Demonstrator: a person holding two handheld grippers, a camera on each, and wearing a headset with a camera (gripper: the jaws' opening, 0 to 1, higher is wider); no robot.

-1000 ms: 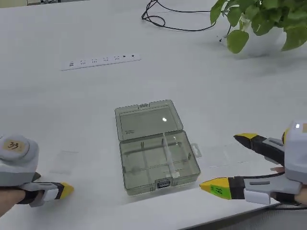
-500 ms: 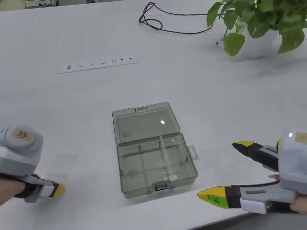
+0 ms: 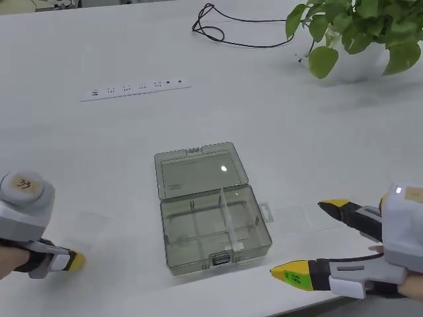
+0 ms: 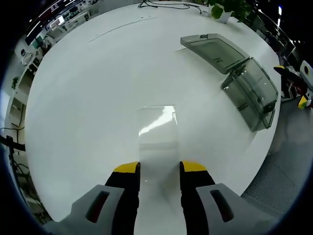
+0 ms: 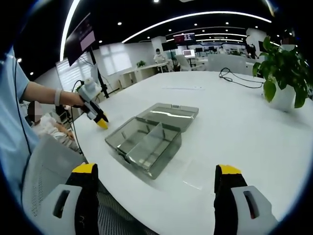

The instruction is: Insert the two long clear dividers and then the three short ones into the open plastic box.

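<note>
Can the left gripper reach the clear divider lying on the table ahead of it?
Probably yes: the clear divider lies flat just beyond the open left gripper, with bare table between them.

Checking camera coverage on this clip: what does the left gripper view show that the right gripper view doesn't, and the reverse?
Left gripper view: clear dividers lying flat on the table just ahead of its parted jaws. Right gripper view: the left gripper in a person's hand, and a divider standing in the open plastic box. Both: that box, the plant and the cable.
</note>
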